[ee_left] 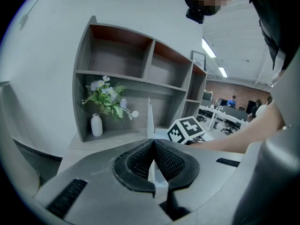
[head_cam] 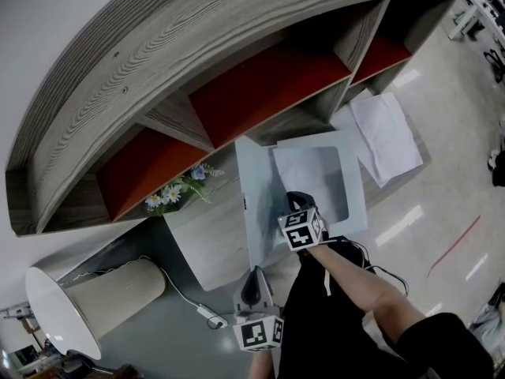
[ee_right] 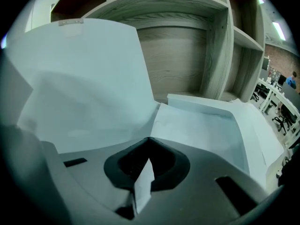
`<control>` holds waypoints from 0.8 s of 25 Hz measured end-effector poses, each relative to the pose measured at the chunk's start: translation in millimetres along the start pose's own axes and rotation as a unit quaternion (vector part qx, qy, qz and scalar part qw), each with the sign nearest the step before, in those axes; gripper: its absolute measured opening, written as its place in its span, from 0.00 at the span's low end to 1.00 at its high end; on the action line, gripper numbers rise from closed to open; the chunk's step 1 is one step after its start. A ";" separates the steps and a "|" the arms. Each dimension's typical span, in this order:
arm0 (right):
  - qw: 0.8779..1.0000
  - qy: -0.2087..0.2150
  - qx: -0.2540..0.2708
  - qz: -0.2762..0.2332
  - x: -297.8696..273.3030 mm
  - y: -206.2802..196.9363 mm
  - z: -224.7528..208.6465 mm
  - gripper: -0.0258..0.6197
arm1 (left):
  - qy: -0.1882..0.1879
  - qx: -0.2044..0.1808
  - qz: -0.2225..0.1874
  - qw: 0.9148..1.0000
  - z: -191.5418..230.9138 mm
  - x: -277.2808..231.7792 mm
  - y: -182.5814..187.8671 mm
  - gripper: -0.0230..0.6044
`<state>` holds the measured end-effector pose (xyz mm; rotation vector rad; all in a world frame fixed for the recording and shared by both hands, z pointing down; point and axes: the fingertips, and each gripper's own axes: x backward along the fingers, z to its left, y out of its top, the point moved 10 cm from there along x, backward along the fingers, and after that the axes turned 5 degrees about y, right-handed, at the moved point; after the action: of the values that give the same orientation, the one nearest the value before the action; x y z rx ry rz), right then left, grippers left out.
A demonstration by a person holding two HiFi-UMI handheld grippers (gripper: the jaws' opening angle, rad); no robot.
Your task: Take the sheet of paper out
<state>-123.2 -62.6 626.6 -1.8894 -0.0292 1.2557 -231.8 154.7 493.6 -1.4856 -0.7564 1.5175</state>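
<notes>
A pale blue flat box [head_cam: 357, 204] lies open on the grey desk, its lid [head_cam: 254, 204] standing up at the left. Inside it rests a white sheet of paper [head_cam: 314, 174]. My left gripper [head_cam: 254, 272] is shut on the lid's near edge, which shows edge-on as a thin upright strip [ee_left: 150, 118] between the pads of that gripper [ee_left: 153, 142]. My right gripper [head_cam: 293, 200] reaches into the box and is shut on the sheet's near corner [ee_right: 143, 182], pinched at its jaws [ee_right: 149, 140]. The sheet [ee_right: 197, 130] spreads flat ahead, with the lid [ee_right: 84, 78] at the left.
A grey shelf unit [head_cam: 237, 46] with red-backed compartments rises behind the box. A small vase of flowers [head_cam: 175, 189] stands at the left. More loose white sheets [head_cam: 387, 133] lie right of the box. A white lamp [head_cam: 87, 298] stands below left.
</notes>
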 end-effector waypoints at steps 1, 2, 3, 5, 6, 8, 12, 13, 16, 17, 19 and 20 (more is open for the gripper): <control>1.000 0.003 -0.001 -0.007 2.5 1.2 1.0 0.06 | -0.001 0.000 -0.001 1.000 0.2 0.0 -0.4 0.06; 1.000 0.006 -0.001 -0.013 5.0 2.3 2.1 0.06 | -0.001 0.000 -0.001 1.000 0.1 -0.1 0.0 0.06; 1.000 0.009 -0.003 -0.018 7.6 3.4 3.2 0.06 | 0.000 -0.001 -0.001 1.000 -0.1 -0.2 0.8 0.06; 1.000 0.014 -0.008 -0.026 13.7 5.9 5.3 0.06 | 0.000 -0.004 0.000 1.000 -0.5 -0.3 1.1 0.06; 0.999 0.017 -0.010 -0.031 16.8 7.2 6.2 0.06 | -0.001 -0.004 -0.001 1.000 -0.6 -0.2 0.7 0.06; 0.999 0.023 -0.015 -0.041 22.7 9.8 8.1 0.06 | -0.001 -0.002 -0.002 1.000 -1.1 0.0 1.1 0.06; 0.998 0.029 -0.013 -0.052 26.3 13.0 9.0 0.06 | -0.004 -0.004 -0.003 1.000 -2.4 -0.3 1.7 0.06; 0.998 0.028 -0.011 -0.050 24.8 12.5 8.7 0.06 | -0.006 -0.005 -0.003 1.000 -2.6 -0.3 0.8 0.06; 0.999 0.023 -0.002 -0.036 17.1 9.2 7.9 0.06 | -0.006 -0.007 -0.003 1.000 -2.6 -0.1 0.8 0.06; 0.999 0.020 0.003 -0.031 14.1 7.9 7.6 0.06 | -0.006 -0.007 -0.002 1.000 -2.2 0.0 0.6 0.06; 1.000 0.014 0.013 -0.023 9.3 5.7 7.4 0.06 | -0.006 -0.007 -0.001 1.000 -1.1 0.5 -0.4 0.06; 1.000 0.010 0.018 -0.019 7.5 4.7 7.4 0.06 | -0.005 -0.008 0.000 1.000 -0.9 0.8 -0.1 0.06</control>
<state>-127.1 -57.6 616.8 -1.8619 -0.0320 1.2045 -230.8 155.4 493.3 -1.4911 -0.7764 1.5236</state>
